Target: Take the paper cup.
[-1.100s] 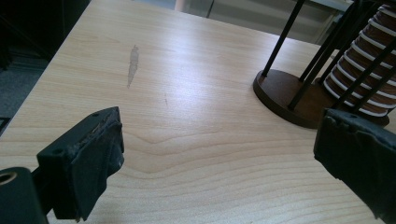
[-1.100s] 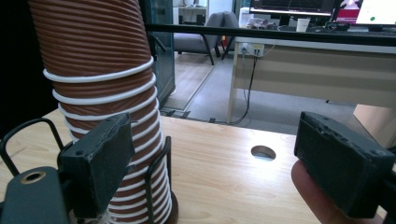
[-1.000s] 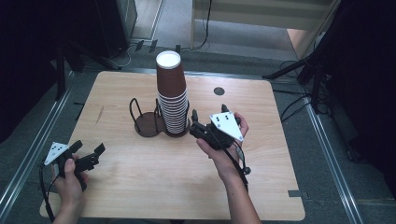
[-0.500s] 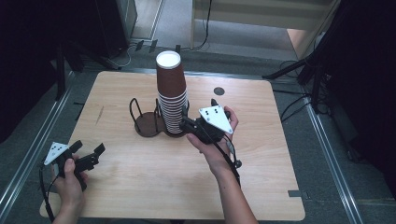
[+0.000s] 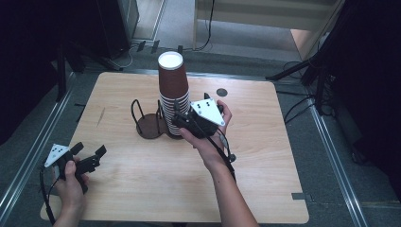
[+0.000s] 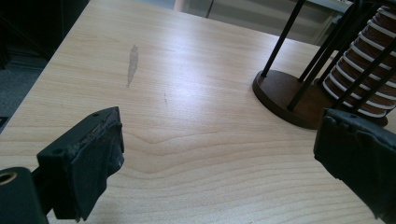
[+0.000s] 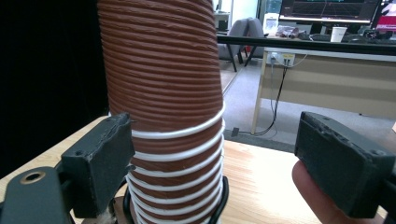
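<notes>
— Where's the right gripper (image 5: 182, 116)?

— Up against the stack of brown paper cups (image 5: 172, 92), which stands in the wire cup holder (image 5: 150, 124) mid-table. Its jaws are spread, one beside the stack's white rims, the other well clear.

— And the left gripper (image 5: 90, 158)?

— Low over the wooden table (image 5: 265, 156) near its front left corner, jaws apart, holding nothing, well away from the cups.

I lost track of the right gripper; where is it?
In the high view the right gripper is mid-table, jaws open around the cup stack in the wire holder.
</notes>
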`<state>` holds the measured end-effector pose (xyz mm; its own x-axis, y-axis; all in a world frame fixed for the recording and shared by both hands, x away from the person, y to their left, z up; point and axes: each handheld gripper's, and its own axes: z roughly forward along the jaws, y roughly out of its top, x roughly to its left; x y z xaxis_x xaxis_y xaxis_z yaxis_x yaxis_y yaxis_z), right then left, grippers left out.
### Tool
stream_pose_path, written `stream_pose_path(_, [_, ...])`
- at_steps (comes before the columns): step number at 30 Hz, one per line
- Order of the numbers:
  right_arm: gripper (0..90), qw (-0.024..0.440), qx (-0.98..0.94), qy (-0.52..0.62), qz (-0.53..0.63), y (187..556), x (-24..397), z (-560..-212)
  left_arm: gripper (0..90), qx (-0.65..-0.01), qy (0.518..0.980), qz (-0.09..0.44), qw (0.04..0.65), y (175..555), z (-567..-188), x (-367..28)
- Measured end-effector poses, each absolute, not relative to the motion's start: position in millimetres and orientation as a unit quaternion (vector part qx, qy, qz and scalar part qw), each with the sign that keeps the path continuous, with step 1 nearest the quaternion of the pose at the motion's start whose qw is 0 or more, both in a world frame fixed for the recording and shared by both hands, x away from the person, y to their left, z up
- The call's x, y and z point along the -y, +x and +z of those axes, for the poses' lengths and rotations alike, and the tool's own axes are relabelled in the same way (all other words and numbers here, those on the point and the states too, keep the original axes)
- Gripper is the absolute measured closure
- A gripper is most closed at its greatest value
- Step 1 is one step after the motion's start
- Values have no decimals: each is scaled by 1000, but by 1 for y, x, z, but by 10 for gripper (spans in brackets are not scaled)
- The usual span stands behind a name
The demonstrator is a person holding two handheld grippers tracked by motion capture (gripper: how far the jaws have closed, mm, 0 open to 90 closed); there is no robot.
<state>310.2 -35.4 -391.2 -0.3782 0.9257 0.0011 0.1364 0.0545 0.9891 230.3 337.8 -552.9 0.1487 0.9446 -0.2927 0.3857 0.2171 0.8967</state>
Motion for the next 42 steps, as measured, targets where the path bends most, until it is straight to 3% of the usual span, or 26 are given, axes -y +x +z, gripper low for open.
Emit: stream_pose_path(42, [78,347,-630,429,547,356,-13,-382,23,-590,567,277,504,233,-553,-336])
